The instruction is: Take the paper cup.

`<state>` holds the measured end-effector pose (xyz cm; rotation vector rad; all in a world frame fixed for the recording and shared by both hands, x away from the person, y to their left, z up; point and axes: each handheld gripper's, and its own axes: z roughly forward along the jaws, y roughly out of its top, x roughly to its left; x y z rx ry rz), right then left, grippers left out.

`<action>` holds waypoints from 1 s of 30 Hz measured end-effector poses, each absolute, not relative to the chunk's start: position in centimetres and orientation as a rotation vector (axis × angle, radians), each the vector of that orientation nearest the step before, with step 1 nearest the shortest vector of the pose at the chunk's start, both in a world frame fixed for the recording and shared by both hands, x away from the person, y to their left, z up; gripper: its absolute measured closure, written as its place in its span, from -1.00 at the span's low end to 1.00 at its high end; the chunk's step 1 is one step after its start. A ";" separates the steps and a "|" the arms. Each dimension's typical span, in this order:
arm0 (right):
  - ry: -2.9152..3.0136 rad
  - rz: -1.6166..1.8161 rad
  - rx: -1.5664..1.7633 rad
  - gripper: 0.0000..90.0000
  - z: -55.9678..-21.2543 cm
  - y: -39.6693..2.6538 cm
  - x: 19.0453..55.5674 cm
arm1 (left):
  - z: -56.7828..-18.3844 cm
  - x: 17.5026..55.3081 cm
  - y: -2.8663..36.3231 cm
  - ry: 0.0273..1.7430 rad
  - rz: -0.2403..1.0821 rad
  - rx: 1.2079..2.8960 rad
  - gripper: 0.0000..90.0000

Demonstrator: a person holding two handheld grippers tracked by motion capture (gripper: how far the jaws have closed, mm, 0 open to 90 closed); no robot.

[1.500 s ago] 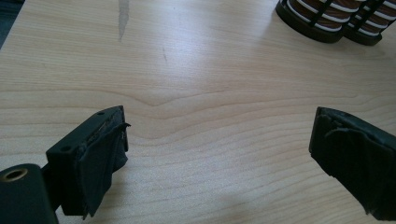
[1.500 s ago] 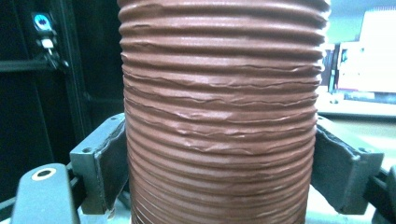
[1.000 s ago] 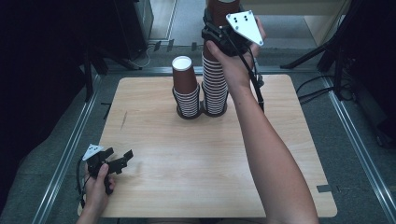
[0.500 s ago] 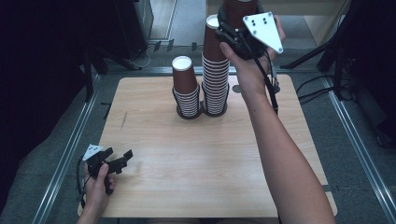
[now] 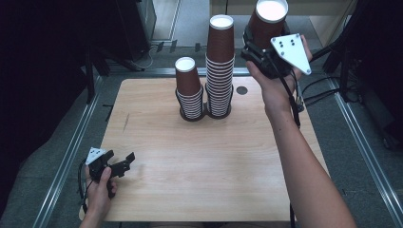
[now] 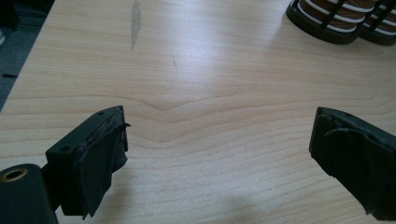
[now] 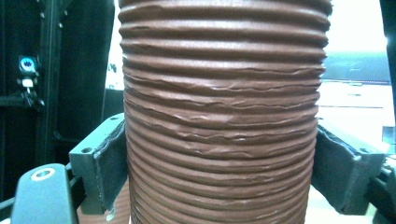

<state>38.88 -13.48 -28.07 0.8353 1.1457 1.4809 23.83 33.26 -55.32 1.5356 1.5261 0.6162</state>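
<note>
The brown ribbed paper cup [image 5: 267, 21] sits upright in the right claw [image 5: 259, 50], lifted clear of the table [image 5: 209, 156] and hanging past its far edge, to the right of the two stacks.

Going from the left: near the table's front left corner the left claw [image 5: 124, 163] rests low over the wood, held in the person's left hand [image 5: 100, 187]. Its jaws stand wide apart, and the left gripper view shows only bare wood grain between its pads [image 6: 100, 163], so it has hold of nothing.

Next, toward the middle of the far edge, comes the shorter stack of cups [image 5: 190, 92], its foot inside a black ring holder [image 5: 183, 114]. Just beside it on the right, and touching or very nearly so, is the taller stack of cups [image 5: 221, 66], standing in a ring of its own. Both stacks are upright, with the white inside of the top cup showing. A small dark round spot [image 5: 242, 90] lies on the wood to the right of the taller stack, near the far edge.

Furthest right, the person's right hand [image 5: 275, 88] carries the right claw with its grey three-cornered plate [image 5: 291, 51] facing up. The right gripper view shows the pads [image 7: 109, 168] pressed on either side of the cup's ribbed wall, which is creased in places, so that claw is closed on the cup.
</note>
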 end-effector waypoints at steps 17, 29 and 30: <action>1.220 1.395 0.867 -0.66 -33.7 -16.1 35.2 | -52.6 24.4 31.1 1.438 0.662 1.565 -0.90; 1.315 1.375 0.851 -0.66 -36.8 -15.7 33.2 | -49.1 25.7 26.6 1.291 0.655 1.605 -0.97; 1.322 1.375 0.852 -0.66 -37.1 -15.8 33.1 | -48.9 25.8 26.3 1.280 0.659 1.610 -0.97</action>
